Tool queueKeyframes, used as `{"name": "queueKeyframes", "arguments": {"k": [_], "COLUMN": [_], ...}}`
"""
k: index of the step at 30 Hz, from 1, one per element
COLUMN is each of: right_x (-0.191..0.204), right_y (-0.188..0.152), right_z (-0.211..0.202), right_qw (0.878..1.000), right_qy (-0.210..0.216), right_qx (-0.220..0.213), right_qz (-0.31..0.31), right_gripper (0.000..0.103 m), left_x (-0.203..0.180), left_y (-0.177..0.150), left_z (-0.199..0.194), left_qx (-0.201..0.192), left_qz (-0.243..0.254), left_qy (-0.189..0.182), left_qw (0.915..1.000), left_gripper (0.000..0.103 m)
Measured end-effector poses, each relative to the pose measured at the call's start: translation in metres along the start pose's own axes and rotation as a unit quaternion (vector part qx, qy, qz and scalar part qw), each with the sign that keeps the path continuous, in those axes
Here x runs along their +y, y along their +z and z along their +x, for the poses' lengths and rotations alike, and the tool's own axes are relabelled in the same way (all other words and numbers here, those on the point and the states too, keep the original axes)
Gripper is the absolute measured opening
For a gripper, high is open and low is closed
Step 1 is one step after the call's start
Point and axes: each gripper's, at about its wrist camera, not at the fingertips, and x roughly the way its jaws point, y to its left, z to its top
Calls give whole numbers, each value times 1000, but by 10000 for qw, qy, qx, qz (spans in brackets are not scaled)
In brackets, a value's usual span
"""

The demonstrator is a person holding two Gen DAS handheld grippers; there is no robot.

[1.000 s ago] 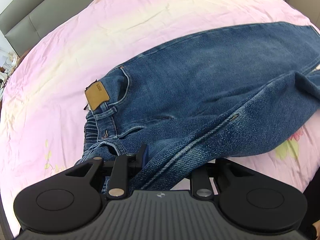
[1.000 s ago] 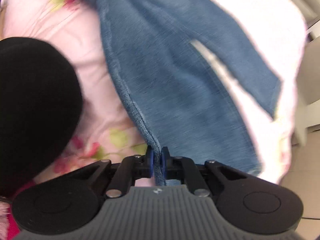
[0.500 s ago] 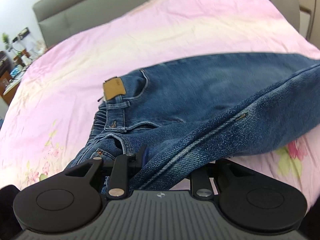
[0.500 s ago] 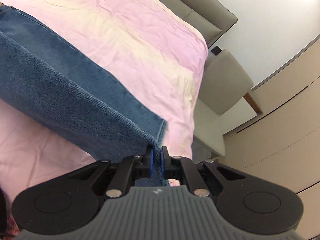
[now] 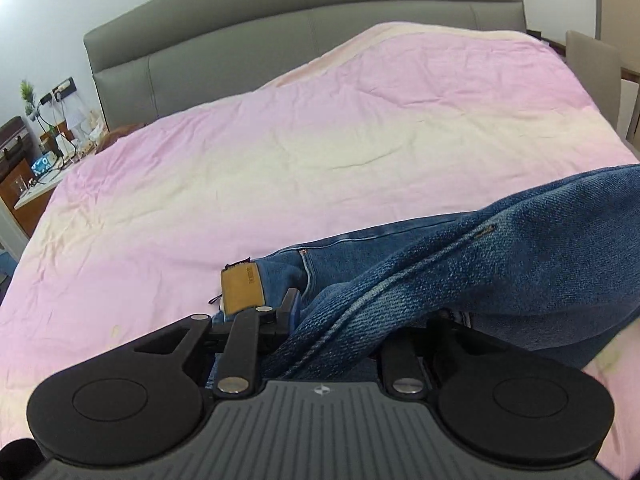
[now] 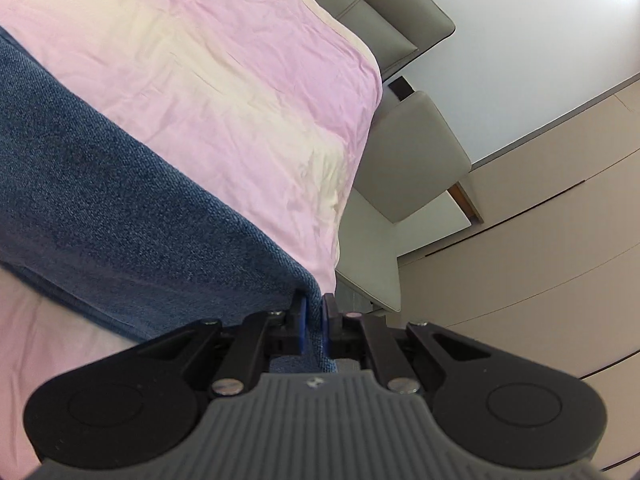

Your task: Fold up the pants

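Blue jeans (image 5: 500,264) lie on the pink bed cover, with a tan leather waist patch (image 5: 242,288) facing up. My left gripper (image 5: 360,320) is shut on a thick fold of the jeans near the waistband; its right finger is hidden under the denim. In the right wrist view the jeans (image 6: 100,216) stretch off to the left, and my right gripper (image 6: 314,312) is shut on their edge, held above the bed.
The pink and cream bed cover (image 5: 280,152) spreads ahead, with a grey headboard (image 5: 280,24) behind. A cluttered nightstand (image 5: 36,160) stands at the left. A beige chair (image 6: 408,184) and beige cabinet doors (image 6: 540,248) stand beyond the bed's right edge.
Both grippers have lifted and tilted upward with the jeans held. The left view now shows the headboard; the right view swung from the denim to the bed edge and chair.
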Motion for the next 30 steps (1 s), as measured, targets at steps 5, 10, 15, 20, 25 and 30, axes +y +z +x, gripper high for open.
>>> {"name": "queueKeyframes", "arguments": {"k": [5,10,15,20,25,30], "right_x": [23,49,82,97,99,92], "right_y": [35,61,83,87,86,83], "right_z": [45,96,134,172,188,181], "right_qw": [9996,9987,9959,9932,9923,9922], "right_qy": [-88,-64,133,278,408,472], "right_qx": [194,349,446,699,723,728], "right_qz": [-158,-355,-771,-885,-919,-893], "right_gripper": [0,0,0,0,0,0], "left_x": [-7,-14,-14,-4,12,6], "left_y": [25,37,40,37,42,63], "left_z": [54,112,170,196,194,184], "left_qx": [323,795,1530,1968,2057,2099], "left_qz": [353,990,1413,1291,1380,1529], "left_qy": [72,-171,-550,-996,-1127,-1062], "left_qw": [9988,9918,9765,9668,9623,9598], "left_gripper": [21,21,21,30,38,24]}}
